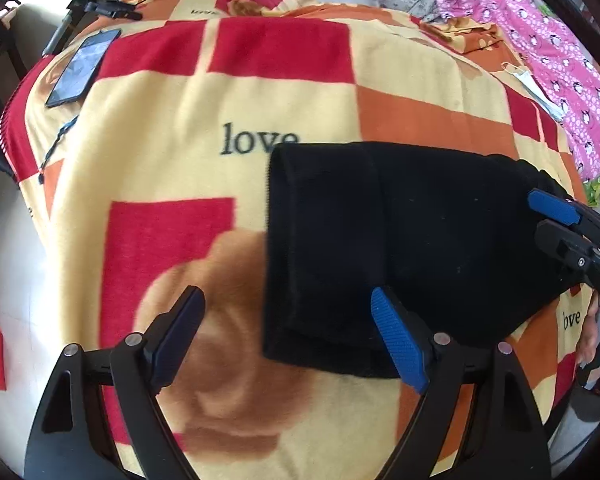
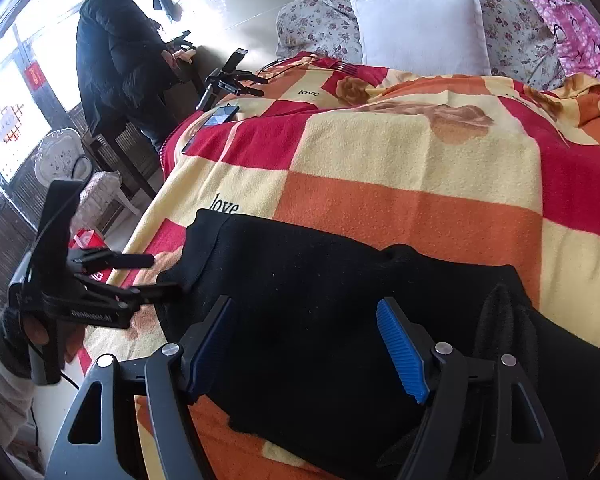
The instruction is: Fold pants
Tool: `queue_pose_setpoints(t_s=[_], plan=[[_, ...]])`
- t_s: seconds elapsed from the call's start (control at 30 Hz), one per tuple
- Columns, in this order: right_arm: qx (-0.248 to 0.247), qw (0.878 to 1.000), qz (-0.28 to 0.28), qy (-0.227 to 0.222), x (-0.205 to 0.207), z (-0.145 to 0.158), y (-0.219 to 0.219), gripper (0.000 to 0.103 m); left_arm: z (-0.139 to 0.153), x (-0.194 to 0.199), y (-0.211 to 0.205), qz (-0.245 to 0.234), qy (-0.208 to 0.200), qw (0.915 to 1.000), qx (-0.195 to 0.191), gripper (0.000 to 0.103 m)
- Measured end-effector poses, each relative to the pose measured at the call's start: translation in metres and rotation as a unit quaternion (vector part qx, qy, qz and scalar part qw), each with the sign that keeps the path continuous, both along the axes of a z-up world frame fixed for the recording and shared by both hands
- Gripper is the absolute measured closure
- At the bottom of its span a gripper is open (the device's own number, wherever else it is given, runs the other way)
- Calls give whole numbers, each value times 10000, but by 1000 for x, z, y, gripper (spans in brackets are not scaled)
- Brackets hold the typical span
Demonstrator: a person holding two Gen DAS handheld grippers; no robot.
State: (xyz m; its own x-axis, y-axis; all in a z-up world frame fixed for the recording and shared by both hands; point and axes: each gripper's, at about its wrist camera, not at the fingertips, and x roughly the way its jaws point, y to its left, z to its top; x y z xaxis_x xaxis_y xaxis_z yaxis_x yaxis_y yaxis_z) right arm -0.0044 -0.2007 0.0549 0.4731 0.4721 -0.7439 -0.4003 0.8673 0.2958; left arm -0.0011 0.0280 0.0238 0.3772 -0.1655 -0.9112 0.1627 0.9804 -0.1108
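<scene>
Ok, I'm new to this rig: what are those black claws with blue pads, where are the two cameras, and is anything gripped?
They are hand-held two-finger grippers, one per hand, each carrying a camera looking along its fingers. The left gripper hangs open beside the folded black pants, its right pad over their edge; its jaws are just opening. The right gripper stands open over the pants, gripping nothing. The pants lie on a red, orange and cream checked fleece blanket, with a dark smartphone near its far left corner.

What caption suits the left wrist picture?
Open left tongs hover beside folded black pants on a checked blanket.
</scene>
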Motion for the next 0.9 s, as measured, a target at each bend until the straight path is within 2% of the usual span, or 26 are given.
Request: queue_pose_setpoints(t_s=[0.07, 0.13, 0.17, 0.23, 0.27, 0.3, 0.37, 0.47, 0.57, 0.73, 0.9], plan=[[-49, 10000, 24, 0, -2, 0, 0, 29, -5, 1, -2, -68, 114, 9996, -259, 17], [-28, 10000, -31, -22, -3, 1, -6, 29, -2, -2, -8, -113, -66, 9996, -255, 31], [4, 10000, -76, -34, -3, 2, -8, 29, 0, -4, -13, -232, -103, 9993, -281, 53], [111, 9997, -215, -77, -5, 5, -17, 29, 11, -9, -24, -381, -329, 9987, 5, 73], [154, 9995, -266, -90, -6, 6, -21, 29, 16, -11, -27, -470, -431, 9979, 71, 91], [186, 9993, -300, -103, -7, 8, -25, 29, 23, -13, -30, -518, -517, 9972, 131, 91], [199, 9991, -328, -154, -10, 12, -28, 29, 35, -14, -31, -529, -615, 9967, -6, 91], [295, 9983, -424, -277, -14, 22, -36, 29, 56, -20, -41, -713, -783, 9937, -371, 92], [365, 9968, -578, -407, -17, 34, -46, 29, 70, -33, -65, -1089, -964, 9873, -643, 92], [936, 9921, -717, -429, -16, 50, -59, 24, 57, -43, -102, -1451, -802, 9810, -1009, 94], [1042, 9937, -371, -175, -9, 39, -29, 24, 40, -41, -109, -1285, -658, 9835, -1091, 96]])
